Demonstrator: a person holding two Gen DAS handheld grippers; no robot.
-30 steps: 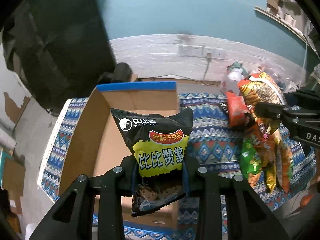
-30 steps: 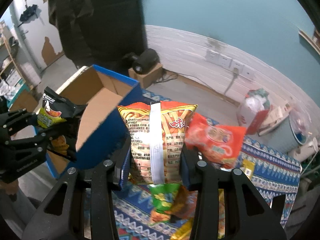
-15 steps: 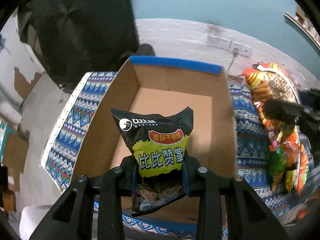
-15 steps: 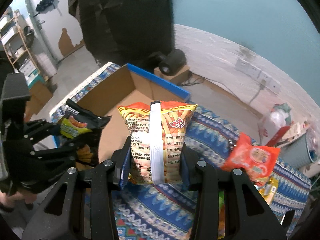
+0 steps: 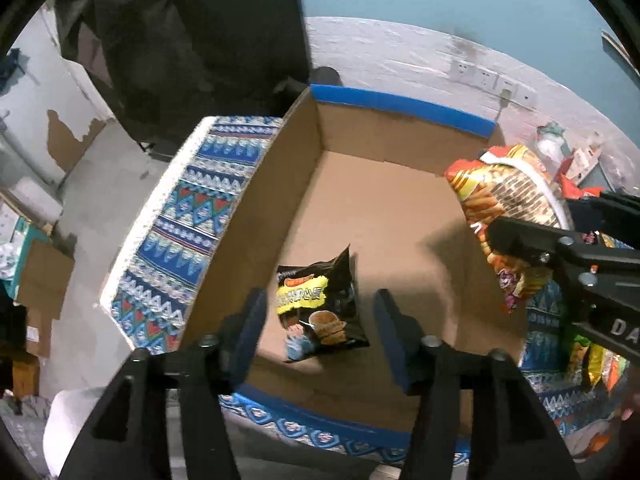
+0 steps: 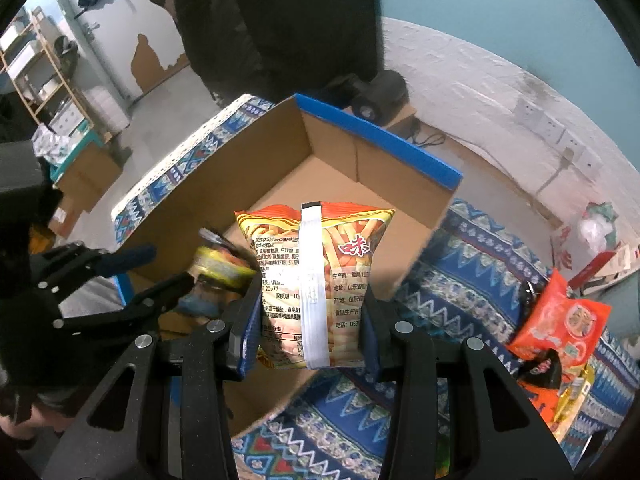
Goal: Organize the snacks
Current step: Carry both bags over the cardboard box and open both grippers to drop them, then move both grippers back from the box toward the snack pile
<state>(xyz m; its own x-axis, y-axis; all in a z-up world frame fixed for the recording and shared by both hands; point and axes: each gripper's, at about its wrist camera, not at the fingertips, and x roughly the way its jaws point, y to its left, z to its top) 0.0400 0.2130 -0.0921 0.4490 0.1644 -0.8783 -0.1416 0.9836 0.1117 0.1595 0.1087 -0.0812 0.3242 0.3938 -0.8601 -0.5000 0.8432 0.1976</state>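
Note:
An open cardboard box [image 5: 360, 152] with blue-taped rims stands on a patterned blue cloth; it also shows in the right wrist view [image 6: 256, 160]. A black and yellow snack pack [image 5: 320, 312] sits inside the box near its front wall, blurred in the right wrist view [image 6: 220, 268]. My left gripper [image 5: 318, 332] is open above it, apart from it. My right gripper [image 6: 308, 320] is shut on an orange fries snack bag [image 6: 316, 276], held over the box's right rim; the bag also shows in the left wrist view [image 5: 504, 200].
Several loose snack packs [image 6: 560, 328] lie on the patterned cloth [image 6: 460, 280] to the right of the box. The cloth's white edge [image 5: 160, 200] runs left of the box. A wall with sockets [image 5: 480, 76] is behind.
My left gripper opened and let the black and yellow pack drop into the box. My right gripper carried the orange bag further over the box.

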